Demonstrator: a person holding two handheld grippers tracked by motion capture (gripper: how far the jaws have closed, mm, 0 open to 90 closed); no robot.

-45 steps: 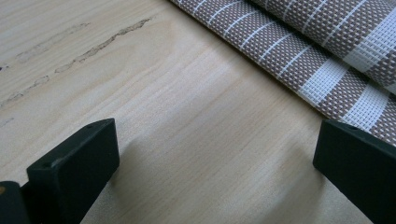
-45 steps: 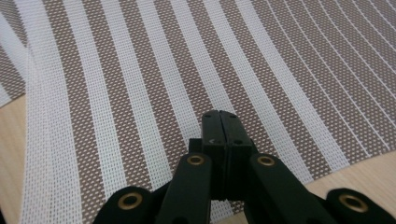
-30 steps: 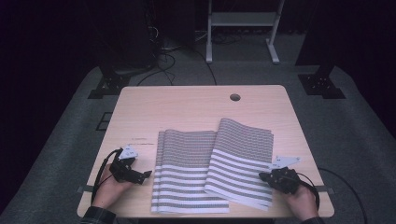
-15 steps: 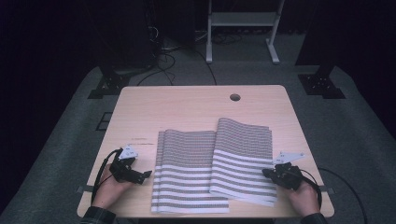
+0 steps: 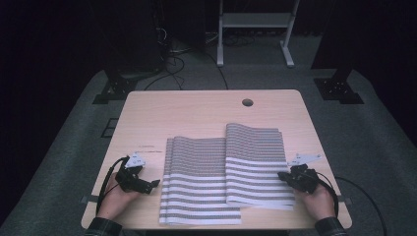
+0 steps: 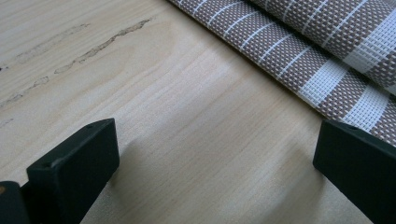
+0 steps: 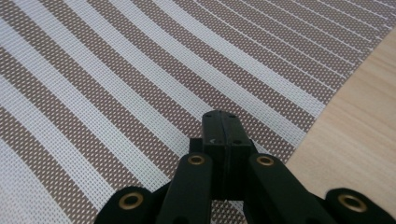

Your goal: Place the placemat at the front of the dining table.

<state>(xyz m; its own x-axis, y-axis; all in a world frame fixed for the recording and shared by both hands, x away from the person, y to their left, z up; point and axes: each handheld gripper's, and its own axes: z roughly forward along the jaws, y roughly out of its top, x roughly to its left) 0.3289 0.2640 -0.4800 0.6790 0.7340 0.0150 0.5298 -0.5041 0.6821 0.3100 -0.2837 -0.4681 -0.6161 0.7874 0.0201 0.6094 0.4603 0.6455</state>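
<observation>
Right gripper pressed together above striped mat, near its edge; whether pinching it, unclear. Left gripper spread wide over bare table, mat just beside. No legible writing found anywhere.

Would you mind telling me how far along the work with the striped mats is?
Done: two brown-and-white striped woven mats lie on the wooden table, the right mat overlapping the left mat. In hand: the right hand-held gripper is shut at the right mat's edge. Left: the left hand-held gripper, open, rests beside the left mat.
</observation>
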